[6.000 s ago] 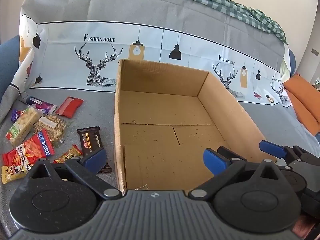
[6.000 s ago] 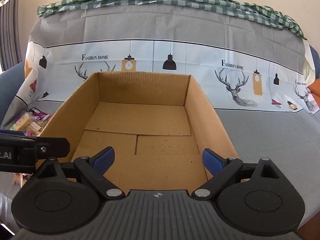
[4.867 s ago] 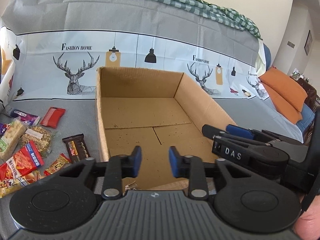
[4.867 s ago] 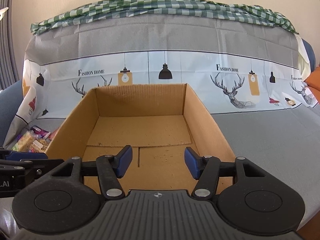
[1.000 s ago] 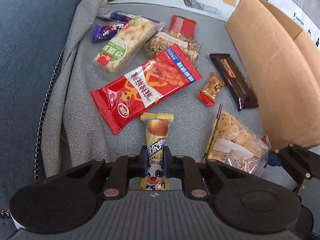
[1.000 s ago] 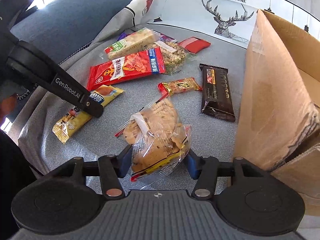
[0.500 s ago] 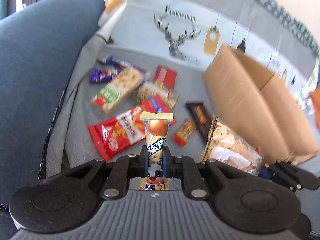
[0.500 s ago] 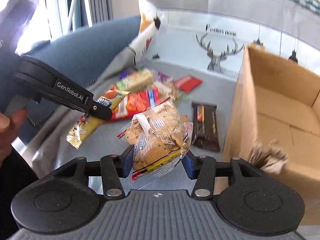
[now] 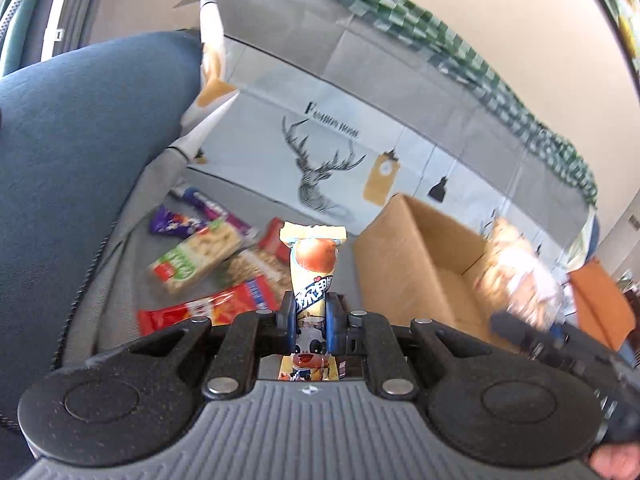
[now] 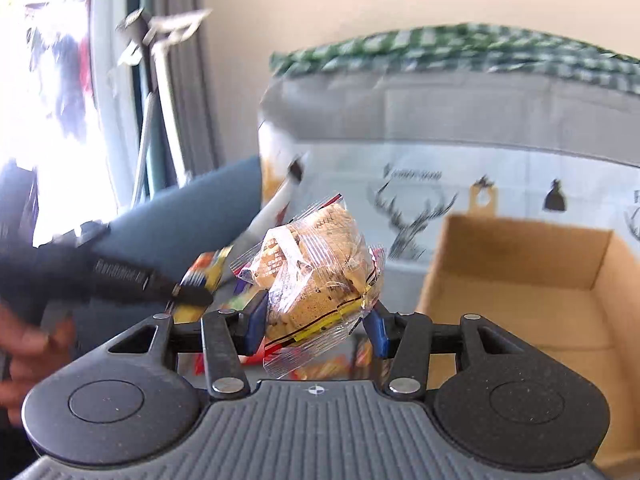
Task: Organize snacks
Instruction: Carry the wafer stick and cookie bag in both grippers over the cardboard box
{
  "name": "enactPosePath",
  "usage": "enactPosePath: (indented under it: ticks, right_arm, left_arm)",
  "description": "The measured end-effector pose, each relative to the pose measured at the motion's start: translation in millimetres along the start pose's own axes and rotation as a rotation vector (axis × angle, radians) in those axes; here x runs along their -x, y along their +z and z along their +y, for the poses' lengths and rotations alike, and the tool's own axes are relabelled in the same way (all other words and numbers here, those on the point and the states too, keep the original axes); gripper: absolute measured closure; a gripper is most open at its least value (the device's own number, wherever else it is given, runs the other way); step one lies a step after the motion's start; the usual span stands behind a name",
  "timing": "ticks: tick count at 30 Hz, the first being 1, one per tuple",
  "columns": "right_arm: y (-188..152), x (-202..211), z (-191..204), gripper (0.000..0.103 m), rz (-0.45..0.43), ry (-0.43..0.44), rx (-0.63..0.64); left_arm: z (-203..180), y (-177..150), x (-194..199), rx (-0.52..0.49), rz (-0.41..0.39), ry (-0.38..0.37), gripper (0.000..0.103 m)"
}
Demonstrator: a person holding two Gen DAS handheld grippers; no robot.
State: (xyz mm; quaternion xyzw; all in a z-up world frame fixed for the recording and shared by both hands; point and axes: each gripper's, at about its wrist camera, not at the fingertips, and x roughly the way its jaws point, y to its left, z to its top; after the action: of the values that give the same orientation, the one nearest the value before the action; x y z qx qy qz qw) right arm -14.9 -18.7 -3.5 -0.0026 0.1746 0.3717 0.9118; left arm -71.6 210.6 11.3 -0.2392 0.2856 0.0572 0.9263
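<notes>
The left gripper pinches a slim yellow cartoon-printed snack stick upright in its jaws. The right gripper clamps a clear crinkly bag of brown biscuits. Both are off the grey sofa cover. The open brown cardboard box lies ahead to the right, its near rim between packets and empty floor; the right hand is nearer.
</notes>
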Motion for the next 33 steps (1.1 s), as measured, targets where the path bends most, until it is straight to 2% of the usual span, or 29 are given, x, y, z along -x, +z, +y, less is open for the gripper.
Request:
enactPosePath:
  ticks: [6,11,18,24,30,33]
  right_arm:
    - [32.4,15.8,-57.2,0.051,-0.043,-0.078,0.025]
    - [16.1,15.4,-100.2,0.051,-0.004,-0.18,-0.083]
    - [12.1,46.5,-119.8,0.051,-0.056,-0.265,-0.073]
    - [8.8,63.6,-139.8,0.051,-0.062,-0.329,-0.067]
    - [5.9,73.2,-156.5,0.051,-0.056,-0.376,-0.09]
    - [6.0,76.0,-160.1,0.051,-0.052,-0.389,-0.1]
  left_arm:
    - [-26.2,2.3,-12.8,-0.003,0.022,-0.048,0.089]
    - [-49.3,0.1,-27.0,-0.024,0.032,-0.086,0.089]
    - [-76.7,-1.9,-35.0,-0.032,-0.006,-0.169,0.089]
    - [-103.2,-6.2,-42.3,-0.064,-0.04,-0.215,0.089]
    - [-133.0,-12.8,-53.0,-0.185,-0.066,-0.242,0.089]
    - [-143.1,-15.1,-60.7,-0.212,-0.077,-0.256,0.089]
